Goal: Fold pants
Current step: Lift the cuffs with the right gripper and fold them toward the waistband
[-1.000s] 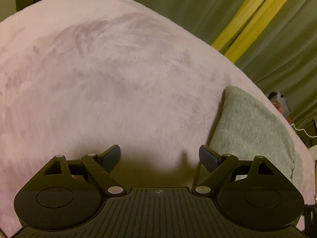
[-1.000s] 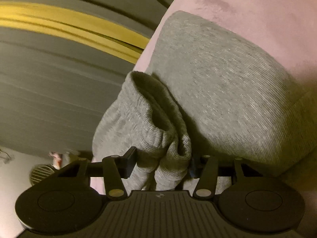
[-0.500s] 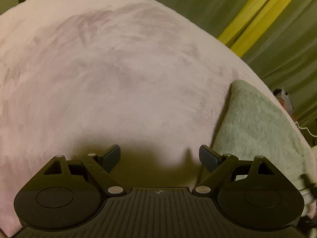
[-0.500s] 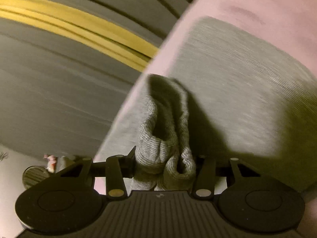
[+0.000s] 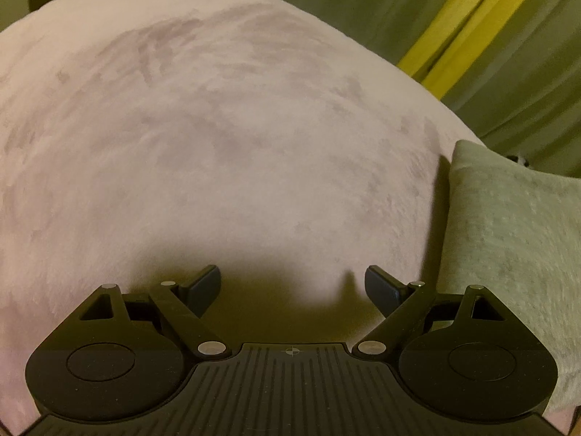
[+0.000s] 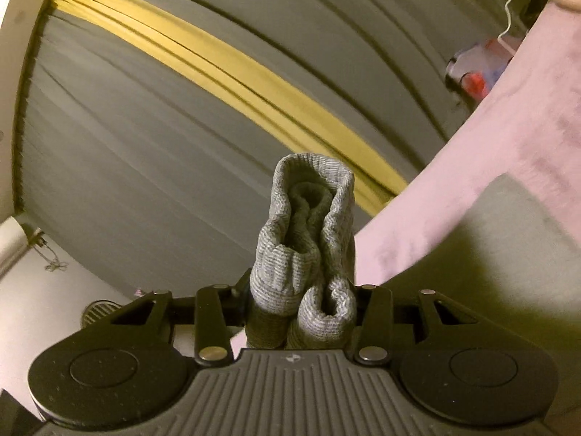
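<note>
The grey knit pants lie on a pink plush blanket, at the right edge of the left wrist view. My left gripper hovers open over bare blanket, just left of the pants, with nothing between its fingers. In the right wrist view, my right gripper is shut on the bunched ribbed cuffs, which stand up between the fingers, lifted off the bed. The rest of the pants lies in shadow on the blanket at the right.
A grey-green curtain with a yellow stripe hangs beyond the bed's edge, also visible as the curtain at the upper right. Red and blue clutter and a white cable sit past the far corner. A round vent-like object is on the floor.
The right gripper closed on the cuffs and rose, lifting them off the bed, and its view tilted up toward the curtain. The left gripper stayed put; the pants' edge beside it shifted.
</note>
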The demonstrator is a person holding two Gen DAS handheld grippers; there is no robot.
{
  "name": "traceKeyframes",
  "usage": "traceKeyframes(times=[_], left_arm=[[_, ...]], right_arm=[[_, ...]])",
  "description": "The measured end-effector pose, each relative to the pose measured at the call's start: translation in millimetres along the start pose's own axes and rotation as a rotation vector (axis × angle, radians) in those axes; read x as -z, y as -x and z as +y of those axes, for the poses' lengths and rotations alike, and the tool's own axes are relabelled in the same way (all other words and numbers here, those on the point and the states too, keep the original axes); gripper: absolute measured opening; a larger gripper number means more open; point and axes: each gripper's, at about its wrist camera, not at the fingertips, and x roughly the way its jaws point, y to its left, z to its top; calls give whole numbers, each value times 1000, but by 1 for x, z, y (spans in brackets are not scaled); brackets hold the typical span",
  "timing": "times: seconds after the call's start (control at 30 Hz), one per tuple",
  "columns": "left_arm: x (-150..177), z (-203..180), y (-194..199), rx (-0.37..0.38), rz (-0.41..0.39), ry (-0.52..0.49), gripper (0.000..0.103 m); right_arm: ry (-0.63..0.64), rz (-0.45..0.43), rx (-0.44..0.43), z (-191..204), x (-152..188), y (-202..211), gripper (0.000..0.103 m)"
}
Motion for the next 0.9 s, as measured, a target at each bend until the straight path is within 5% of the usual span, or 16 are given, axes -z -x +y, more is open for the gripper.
traceKeyframes(times=[0.3,0.4,0.5,0.63,0.9], left_arm=[[0,-7,-5,1,6,-47,91],[1,-10,-5,9,6,-60,91],[3,-15,-5,19,4,-85,92],[7,-28,-3,30,-8,-158,92],[22,-55,9,159,-50,-299,96]], right_arm=[[13,-27,111,-39,1,39,44],[164,-4,287,-46,-1,44,63],[260,-75,461,-49,-1,57,83],[237,-63,417,-55,-4,65,95],[313,108,435,-68,17,14,99]])
